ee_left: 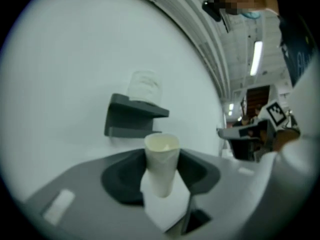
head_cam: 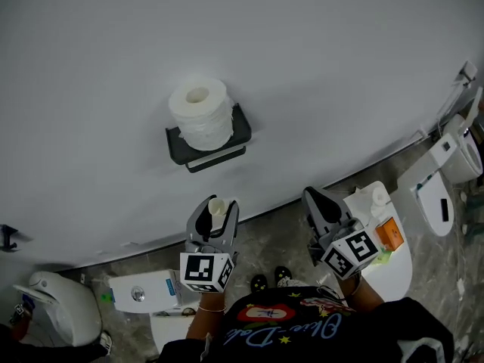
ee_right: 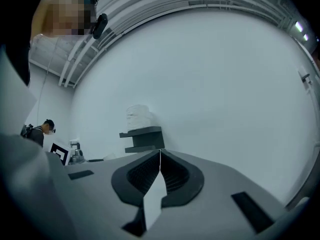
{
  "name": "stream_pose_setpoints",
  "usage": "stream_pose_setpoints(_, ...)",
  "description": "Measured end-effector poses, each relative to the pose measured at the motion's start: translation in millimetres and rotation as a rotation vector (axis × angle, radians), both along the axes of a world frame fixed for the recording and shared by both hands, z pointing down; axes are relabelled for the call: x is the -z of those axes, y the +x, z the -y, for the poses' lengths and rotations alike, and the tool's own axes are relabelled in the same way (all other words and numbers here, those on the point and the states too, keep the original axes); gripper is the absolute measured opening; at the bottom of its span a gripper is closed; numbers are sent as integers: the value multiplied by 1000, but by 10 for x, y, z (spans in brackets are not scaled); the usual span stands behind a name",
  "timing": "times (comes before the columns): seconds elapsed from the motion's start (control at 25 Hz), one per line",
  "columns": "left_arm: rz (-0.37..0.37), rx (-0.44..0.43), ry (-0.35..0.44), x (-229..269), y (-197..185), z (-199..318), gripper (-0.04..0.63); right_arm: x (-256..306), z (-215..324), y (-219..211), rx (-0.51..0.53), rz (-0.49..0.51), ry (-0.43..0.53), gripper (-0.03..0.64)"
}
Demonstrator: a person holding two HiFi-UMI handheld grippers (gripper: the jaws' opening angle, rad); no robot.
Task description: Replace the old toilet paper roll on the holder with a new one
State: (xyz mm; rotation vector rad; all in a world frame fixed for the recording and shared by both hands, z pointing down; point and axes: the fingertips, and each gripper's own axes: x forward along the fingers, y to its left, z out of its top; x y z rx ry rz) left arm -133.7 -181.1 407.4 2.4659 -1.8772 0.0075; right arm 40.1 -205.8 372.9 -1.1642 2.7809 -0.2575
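Grips an empty cardboard tube (ee_left: 161, 164), open end up, in the left gripper (head_cam: 215, 212), jaws spread to the tube's width and pressing on its sides. Holds the right gripper (ee_right: 160, 156) at 3 o'clock of the left in the head view, jaws pressed together with nothing between them. Faces, at 12 o'clock beyond both, the black wall holder (head_cam: 178, 144) bearing a full white toilet paper roll (head_cam: 200, 113) that stands on end on its shelf, well apart from either gripper.
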Motion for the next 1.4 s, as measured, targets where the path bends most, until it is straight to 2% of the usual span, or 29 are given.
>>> stream_pose_setpoints(0.12, 27, 57, 1, 6, -154, -137, 187, 39, -8, -150, 53, 48, 3, 12)
stream_pose_setpoints(0.32, 25, 91, 0, 21, -271, -221, 187, -24, 16, -316, 94, 36, -13, 12)
stream_pose_setpoints(1.24, -2, 82, 5, 106, -287, -250, 189, -39, -8, -415, 114, 21, -7, 12)
stream_pose_setpoints(1.32, -7, 85, 3, 96, -289, -264, 189, -13, -25, -434, 137, 9, 13, 12)
stream_pose_setpoints(1.4, -14, 88, 1, 89, -299, -281, 189, 146, -21, -492, 191, -21, 84, 14)
